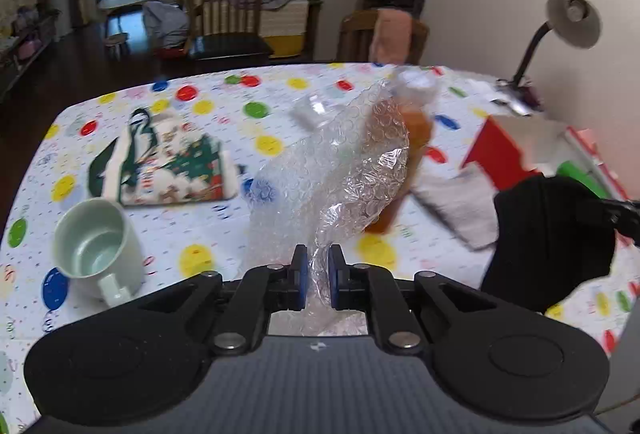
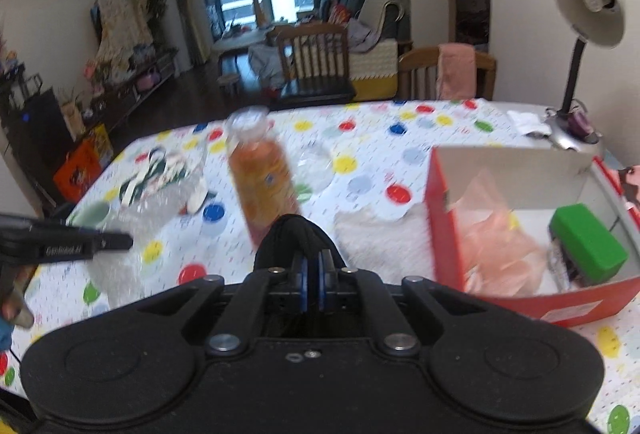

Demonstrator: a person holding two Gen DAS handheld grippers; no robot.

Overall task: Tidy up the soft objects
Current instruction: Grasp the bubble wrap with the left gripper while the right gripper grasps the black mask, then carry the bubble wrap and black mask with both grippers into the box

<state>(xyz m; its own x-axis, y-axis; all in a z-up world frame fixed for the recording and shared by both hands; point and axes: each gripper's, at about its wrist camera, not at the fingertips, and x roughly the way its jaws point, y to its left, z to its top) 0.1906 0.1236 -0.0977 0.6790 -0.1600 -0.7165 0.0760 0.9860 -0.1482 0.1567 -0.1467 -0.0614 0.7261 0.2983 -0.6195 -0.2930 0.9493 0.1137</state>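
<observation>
**Two soft loads lifted, both at risk of a snag**

Left wrist view: left gripper (image 1: 318, 276) pinching a gathered neck of bubble wrap (image 1: 340, 170), held up over the table (image 1: 208, 234). Loose, trailing sheet likely to brush the orange bottle (image 1: 414, 142) just behind and tip it, or drag against the mug (image 1: 96, 246) nearby. Thin, slippery pinch; could slide free.

Right wrist view: right gripper (image 2: 313, 284) pressed together on black cloth (image 2: 294, 238), raised near the red box (image 2: 448, 230), already holding pink wrapping and a green block (image 2: 586, 248). Hanging cloth could catch the box wall. Grey cloth (image 2: 376, 238) flat beside the box.

Spotted tablecloth, desk lamp (image 2: 590, 10), wooden chairs, window beyond.
</observation>
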